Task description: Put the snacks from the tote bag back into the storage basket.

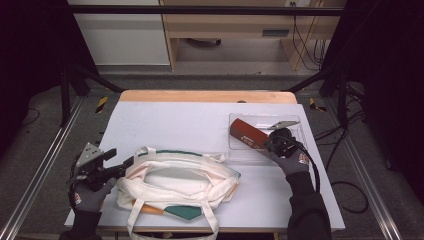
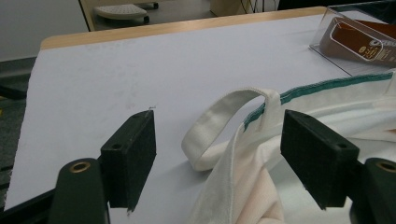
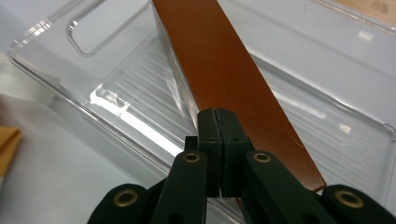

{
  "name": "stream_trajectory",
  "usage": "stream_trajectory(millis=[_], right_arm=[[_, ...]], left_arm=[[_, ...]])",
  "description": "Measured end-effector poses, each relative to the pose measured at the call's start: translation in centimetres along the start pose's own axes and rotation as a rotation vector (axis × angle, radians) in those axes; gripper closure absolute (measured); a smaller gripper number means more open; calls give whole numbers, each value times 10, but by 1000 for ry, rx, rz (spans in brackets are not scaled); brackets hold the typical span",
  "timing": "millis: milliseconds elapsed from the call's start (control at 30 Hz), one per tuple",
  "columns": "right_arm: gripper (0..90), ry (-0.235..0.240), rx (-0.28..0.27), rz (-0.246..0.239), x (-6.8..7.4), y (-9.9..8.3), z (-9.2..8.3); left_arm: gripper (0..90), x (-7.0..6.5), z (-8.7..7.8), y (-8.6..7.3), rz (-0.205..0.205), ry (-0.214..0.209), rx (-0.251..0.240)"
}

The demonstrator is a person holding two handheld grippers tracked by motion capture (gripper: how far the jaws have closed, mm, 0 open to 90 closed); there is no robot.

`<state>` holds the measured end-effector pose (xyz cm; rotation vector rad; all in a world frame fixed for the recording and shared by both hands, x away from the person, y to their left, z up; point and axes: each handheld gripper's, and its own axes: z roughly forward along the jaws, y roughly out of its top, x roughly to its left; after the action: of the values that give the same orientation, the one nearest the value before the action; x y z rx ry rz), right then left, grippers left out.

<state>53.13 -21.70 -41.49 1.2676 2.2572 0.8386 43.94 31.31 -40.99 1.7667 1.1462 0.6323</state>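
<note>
Brown box [image 1: 248, 133], long axis seemingly diagonal.

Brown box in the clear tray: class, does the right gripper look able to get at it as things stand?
Probably yes. The right gripper is already at the brown box in the open-topped clear tray, its jaws shut together, nothing between them and the box.

Bare table [image 1: 175, 125] behind the tote bag [image 1: 180, 180] (clear tray [image 1: 237, 152] blocks its right).

I am holding my left gripper [image 1: 111, 163] low at the table's near left, its black jaws standing wide apart and pointing right. My right gripper [image 1: 272, 145] is reaching forward, jaws pressed flat together, the gloved right hand [image 1: 292, 162] gripping behind it.
</note>
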Motion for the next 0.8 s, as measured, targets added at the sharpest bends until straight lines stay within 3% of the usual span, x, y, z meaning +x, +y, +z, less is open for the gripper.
stream_trajectory(millis=[367, 800], right_arm=[[900, 32, -1, 16, -1, -1, 1], [888, -22, 8, 28, -4, -3, 3]], left_arm=[[263, -1, 1, 0, 2, -2, 4], [263, -1, 2, -1, 0, -3, 6]])
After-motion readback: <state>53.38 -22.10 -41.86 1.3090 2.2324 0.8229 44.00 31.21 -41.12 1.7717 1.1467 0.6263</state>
